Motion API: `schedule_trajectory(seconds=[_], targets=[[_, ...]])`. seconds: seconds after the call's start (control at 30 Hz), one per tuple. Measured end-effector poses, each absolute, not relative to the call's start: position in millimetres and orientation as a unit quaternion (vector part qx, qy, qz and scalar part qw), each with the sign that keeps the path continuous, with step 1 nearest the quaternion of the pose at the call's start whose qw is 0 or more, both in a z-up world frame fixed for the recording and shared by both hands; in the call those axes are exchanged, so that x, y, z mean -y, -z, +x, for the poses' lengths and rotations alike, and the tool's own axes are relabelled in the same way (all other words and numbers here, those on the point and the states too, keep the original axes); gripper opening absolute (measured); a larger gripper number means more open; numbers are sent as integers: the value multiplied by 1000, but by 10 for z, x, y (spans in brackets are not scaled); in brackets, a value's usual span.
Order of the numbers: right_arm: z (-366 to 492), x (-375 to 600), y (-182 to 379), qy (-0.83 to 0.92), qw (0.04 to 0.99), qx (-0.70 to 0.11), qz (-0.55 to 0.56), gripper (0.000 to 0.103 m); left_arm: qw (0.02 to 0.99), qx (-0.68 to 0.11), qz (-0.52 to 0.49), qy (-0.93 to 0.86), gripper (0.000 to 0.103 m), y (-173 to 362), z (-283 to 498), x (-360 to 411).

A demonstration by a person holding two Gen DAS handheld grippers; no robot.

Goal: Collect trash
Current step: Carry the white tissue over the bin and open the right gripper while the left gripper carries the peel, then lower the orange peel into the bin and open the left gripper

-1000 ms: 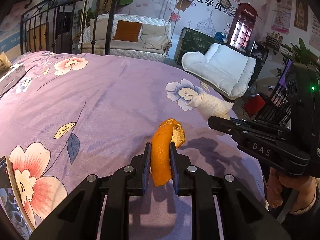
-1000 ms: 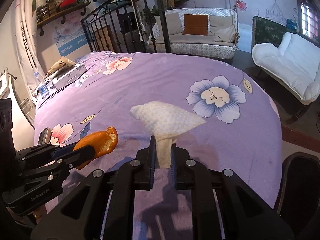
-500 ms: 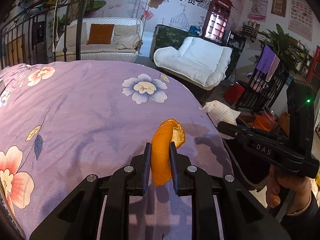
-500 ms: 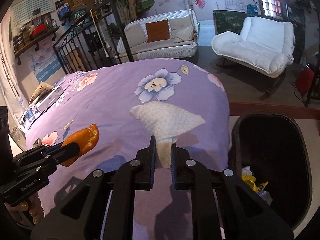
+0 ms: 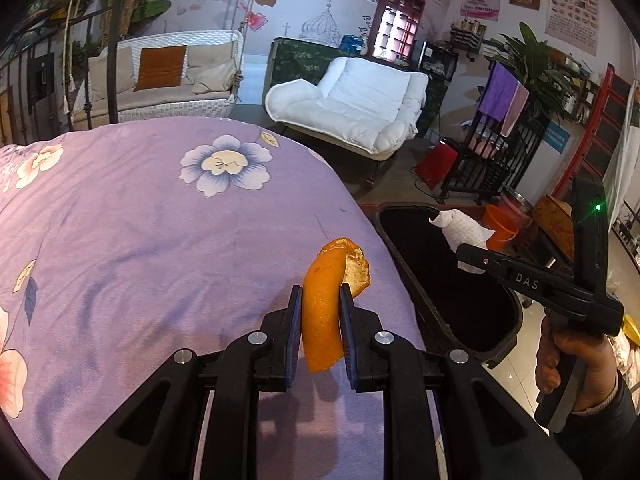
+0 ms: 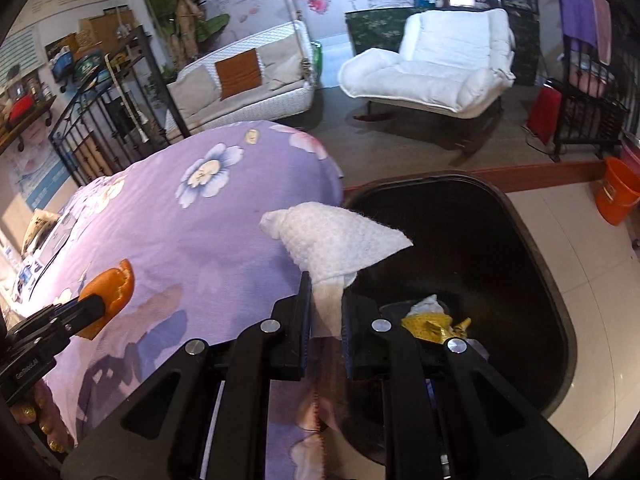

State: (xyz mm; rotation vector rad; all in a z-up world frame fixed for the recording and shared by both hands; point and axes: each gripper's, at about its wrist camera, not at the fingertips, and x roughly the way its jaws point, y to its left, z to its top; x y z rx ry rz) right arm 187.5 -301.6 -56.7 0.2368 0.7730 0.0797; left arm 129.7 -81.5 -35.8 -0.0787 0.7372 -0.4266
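Observation:
An orange peel (image 5: 326,300) stands upright between the pads of my left gripper (image 5: 320,296), which is shut on it above the right edge of the purple bed (image 5: 140,240). My right gripper (image 6: 325,284) is shut on a crumpled white tissue (image 6: 336,240), held over the near rim of a black trash bin (image 6: 520,280). From the left wrist view, the tissue (image 5: 466,232) hangs over the bin (image 5: 500,336) mouth in the right gripper (image 5: 464,254). From the right wrist view, the peel (image 6: 110,294) shows at the left gripper's tip (image 6: 94,304). Yellow and white trash (image 6: 434,320) lies in the bin.
A white armchair (image 5: 352,104) and a wicker sofa (image 5: 160,80) stand beyond the bed. An orange bucket (image 6: 616,192) and a red item (image 6: 544,112) sit on the tiled floor past the bin. A black metal rack (image 5: 488,160) stands at right. A hand (image 5: 572,368) holds the right gripper.
Both grippers swung right across the bed with their loads. The trash bin came into view, and the tissue now hangs over it. The peel has neared the bed's right edge.

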Motion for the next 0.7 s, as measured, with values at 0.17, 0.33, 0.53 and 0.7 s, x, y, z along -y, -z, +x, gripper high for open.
schedule_trajectory(seconds=[0.17,0.33,0.53,0.7], targets=[[1894,3222,752,3,912,-391,122,14,905,-359,-23,228,19,364,1314,973],[1937,3414,1017,33,897,-416,146,22,899,-360,-4,250,19,387,1317,1173],[1885,3489,1134,51,890,-421,166,59,887,-368,16,279,19,431,1333,1434],[1800,3549,1082,60,893,-412,170,63,878,-369,31,302,19,435,1368,1654]])
